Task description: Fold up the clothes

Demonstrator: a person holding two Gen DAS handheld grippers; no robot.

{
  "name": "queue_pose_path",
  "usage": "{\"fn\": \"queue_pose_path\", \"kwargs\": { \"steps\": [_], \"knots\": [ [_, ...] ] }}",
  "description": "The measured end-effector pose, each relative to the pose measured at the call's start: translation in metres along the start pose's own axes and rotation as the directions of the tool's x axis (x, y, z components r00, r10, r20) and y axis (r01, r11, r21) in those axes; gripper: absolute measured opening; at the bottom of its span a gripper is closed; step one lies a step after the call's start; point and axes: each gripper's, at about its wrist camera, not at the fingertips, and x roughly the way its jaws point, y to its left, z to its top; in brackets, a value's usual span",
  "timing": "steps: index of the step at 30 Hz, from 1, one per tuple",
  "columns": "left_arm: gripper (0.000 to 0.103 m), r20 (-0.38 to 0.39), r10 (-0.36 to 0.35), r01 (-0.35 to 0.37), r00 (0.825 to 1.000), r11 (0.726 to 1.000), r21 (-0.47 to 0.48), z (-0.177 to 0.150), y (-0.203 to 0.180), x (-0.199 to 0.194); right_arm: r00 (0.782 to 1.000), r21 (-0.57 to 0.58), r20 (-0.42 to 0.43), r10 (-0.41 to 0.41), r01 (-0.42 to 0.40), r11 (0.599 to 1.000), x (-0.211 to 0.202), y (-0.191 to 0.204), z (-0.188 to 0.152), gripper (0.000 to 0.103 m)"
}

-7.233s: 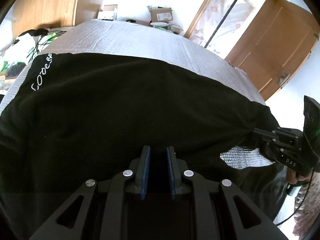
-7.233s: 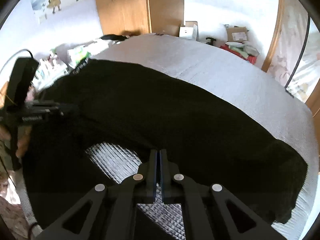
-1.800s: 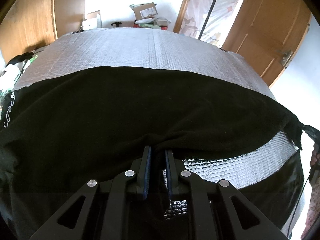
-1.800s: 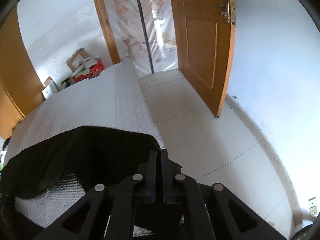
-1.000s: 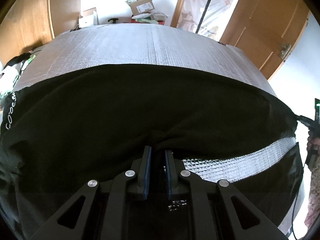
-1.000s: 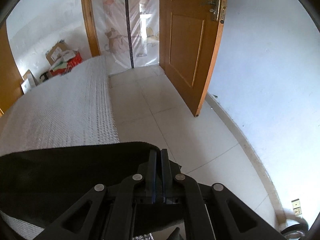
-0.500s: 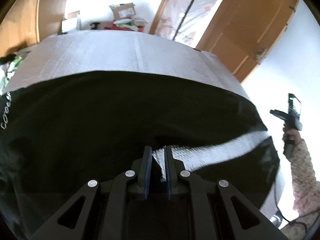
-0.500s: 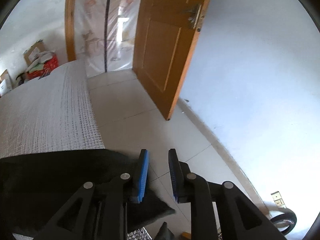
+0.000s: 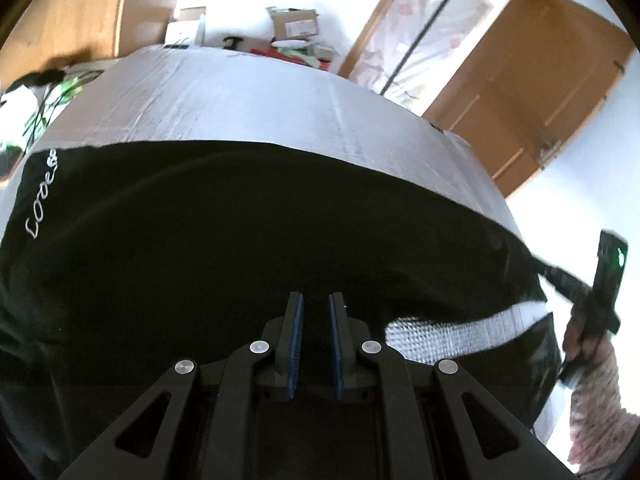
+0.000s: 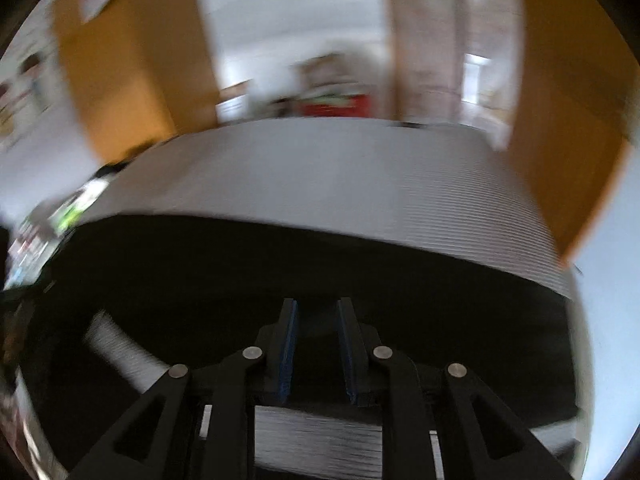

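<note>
A large black garment [image 9: 240, 240] lies spread across the silver quilted mat [image 9: 260, 100], with white lettering [image 9: 40, 208] near its left edge. My left gripper [image 9: 316, 298] sits low over the garment's near part. Its blue pads stand a narrow gap apart with dark fabric between them. A strip of bare mat [image 9: 460, 328] shows to its right. In the blurred right wrist view, my right gripper [image 10: 318, 304] is open above the black garment [image 10: 240, 272], holding nothing. A hand [image 9: 580, 328] holds that gripper at the table's right end.
An orange wooden door [image 9: 540, 80] stands open beyond the mat's right side. Cardboard boxes [image 9: 294, 24] and clutter sit past the far edge. Bags and loose items [image 9: 40, 96] lie at the far left. A patterned sleeve [image 9: 596, 400] is at the right.
The right gripper opened and let go of the garment's corner, then swung from facing the door to facing the table. The left gripper shifted forward; less bare mat shows beside it.
</note>
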Motion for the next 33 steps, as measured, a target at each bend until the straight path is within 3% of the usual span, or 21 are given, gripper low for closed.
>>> {"fn": "queue_pose_path", "kwargs": {
  "steps": [3, 6, 11, 25, 33],
  "knots": [
    [0.013, -0.009, 0.015, -0.015, 1.000, 1.000, -0.026, 0.000, 0.009, 0.004, 0.998, -0.152, -0.043, 0.049, -0.055, 0.987, 0.015, 0.045, -0.003, 0.014],
    [0.013, -0.027, 0.021, -0.022, 0.999, 0.999, -0.030, -0.001, 0.012, 0.012, 0.988, -0.225, -0.053, 0.143, -0.151, 0.963, 0.022, 0.083, 0.000, 0.014],
    [0.013, -0.034, 0.005, -0.007, 0.999, 0.999, -0.037, -0.002, 0.014, 0.018, 0.973, -0.310, -0.108, 0.202, -0.226, 0.923, 0.042, 0.129, 0.002, 0.014],
    [0.013, -0.035, -0.035, 0.033, 0.999, 0.998, -0.061, -0.001, 0.017, 0.020, 0.964, -0.426, -0.076, 0.253, -0.261, 0.866, 0.055, 0.200, 0.003, 0.014],
    [0.013, -0.032, -0.052, 0.050, 0.998, 0.996, -0.070, -0.002, 0.020, 0.020, 0.966, -0.476, -0.135, 0.223, -0.260, 0.840, 0.088, 0.224, 0.010, 0.018]
  ]
}}
